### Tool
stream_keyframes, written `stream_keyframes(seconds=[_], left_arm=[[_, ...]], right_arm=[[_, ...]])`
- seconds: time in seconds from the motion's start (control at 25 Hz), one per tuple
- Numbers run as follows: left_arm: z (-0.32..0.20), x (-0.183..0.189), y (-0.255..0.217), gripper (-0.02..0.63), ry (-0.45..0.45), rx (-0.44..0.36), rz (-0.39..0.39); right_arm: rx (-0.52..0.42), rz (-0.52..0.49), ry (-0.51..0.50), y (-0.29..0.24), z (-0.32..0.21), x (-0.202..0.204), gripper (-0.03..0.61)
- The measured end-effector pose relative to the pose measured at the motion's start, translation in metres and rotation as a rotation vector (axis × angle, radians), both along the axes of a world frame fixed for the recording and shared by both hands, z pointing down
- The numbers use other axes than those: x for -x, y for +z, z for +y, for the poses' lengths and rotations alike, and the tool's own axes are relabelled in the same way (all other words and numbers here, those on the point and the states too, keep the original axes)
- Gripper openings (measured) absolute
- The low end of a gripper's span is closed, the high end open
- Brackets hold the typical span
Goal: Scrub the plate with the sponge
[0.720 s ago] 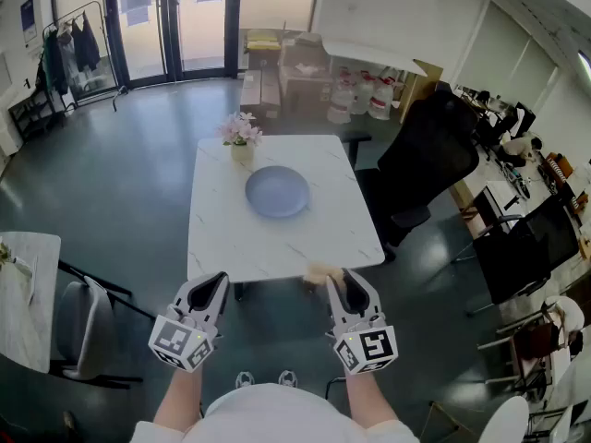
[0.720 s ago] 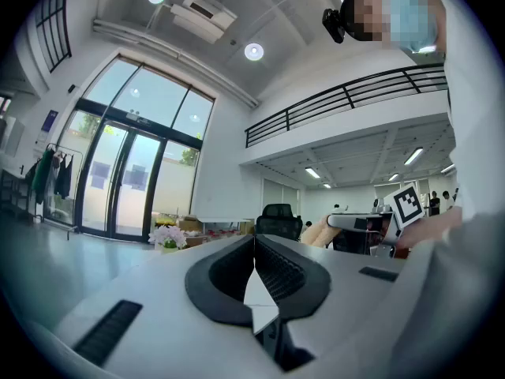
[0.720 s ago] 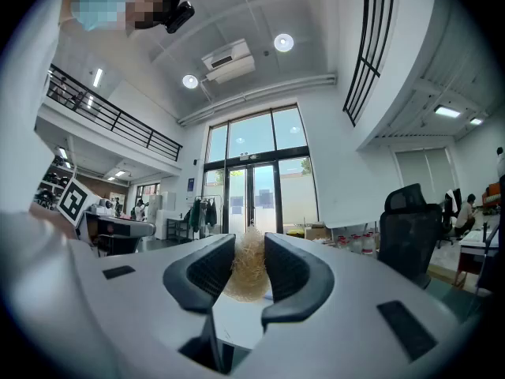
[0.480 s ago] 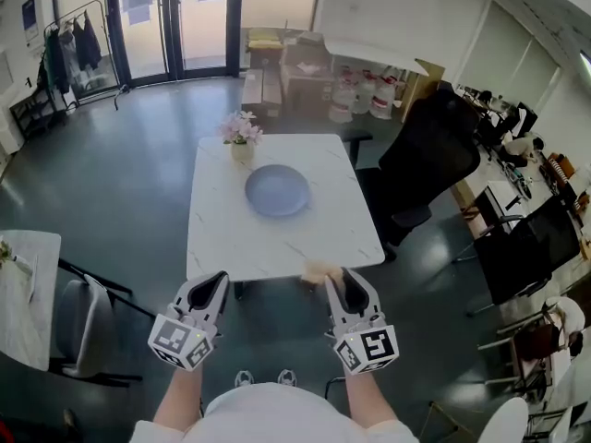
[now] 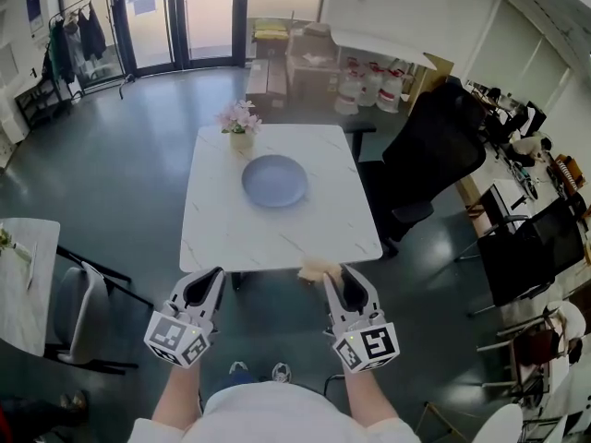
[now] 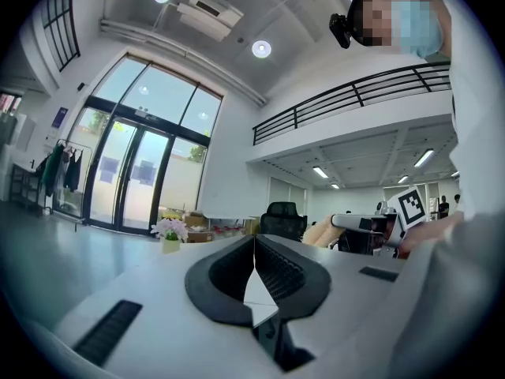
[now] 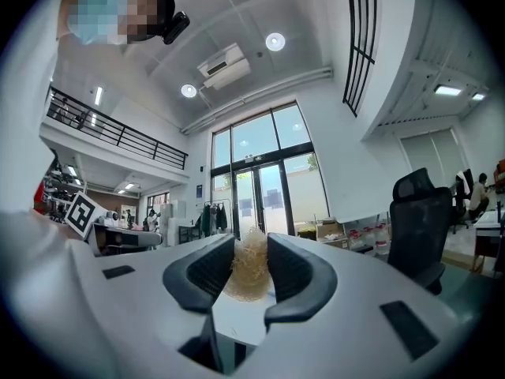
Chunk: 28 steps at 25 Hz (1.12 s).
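A blue-grey plate (image 5: pixel 274 180) lies on the far half of the white marble table (image 5: pixel 277 233). My right gripper (image 5: pixel 336 280) hovers just short of the table's near edge, shut on a pale fibrous sponge (image 5: pixel 319 269) that bulges out between its jaws. That sponge (image 7: pixel 248 268) fills the gap of the right gripper (image 7: pixel 250 273) in its own view. My left gripper (image 5: pixel 205 286) floats level to the left, also short of the table, shut with nothing in it; its jaws meet in the left gripper view (image 6: pixel 254 260).
A small vase of pink flowers (image 5: pixel 239 121) stands at the table's far left corner. A black office chair (image 5: pixel 429 160) sits right of the table. A grey chair (image 5: pixel 78 317) and another marble table (image 5: pixel 20 284) are at the left.
The table and plate have shifted slightly up and left in the head view as the person steps forward. Both grippers keep their pose.
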<state>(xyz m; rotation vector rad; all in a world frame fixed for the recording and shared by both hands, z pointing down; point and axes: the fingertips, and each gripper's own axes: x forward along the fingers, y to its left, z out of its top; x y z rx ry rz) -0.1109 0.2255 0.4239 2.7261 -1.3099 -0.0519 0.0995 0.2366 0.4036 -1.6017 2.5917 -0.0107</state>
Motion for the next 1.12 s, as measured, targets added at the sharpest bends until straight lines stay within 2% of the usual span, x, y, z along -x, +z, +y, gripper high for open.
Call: stream_keyframes(seconds=[0.48, 0.76, 1.12], left_arm=[[0.008, -0.006, 0.026, 0.034, -0.107, 0.051, 0.034], [-0.027, 0.002, 0.021, 0.034, -0.1, 0.048, 0.042], [-0.104, 0.01, 0.022, 0.034, -0.028, 0.05, 0.047]], right_arm=[[0.038, -0.012, -0.055, 0.024, -0.01, -0.025, 0.13], [0.032, -0.015, -0.028, 0.022, -0.041, -0.026, 0.13], [0.05, -0.012, 0.027, 0.023, -0.105, -0.014, 0.13]])
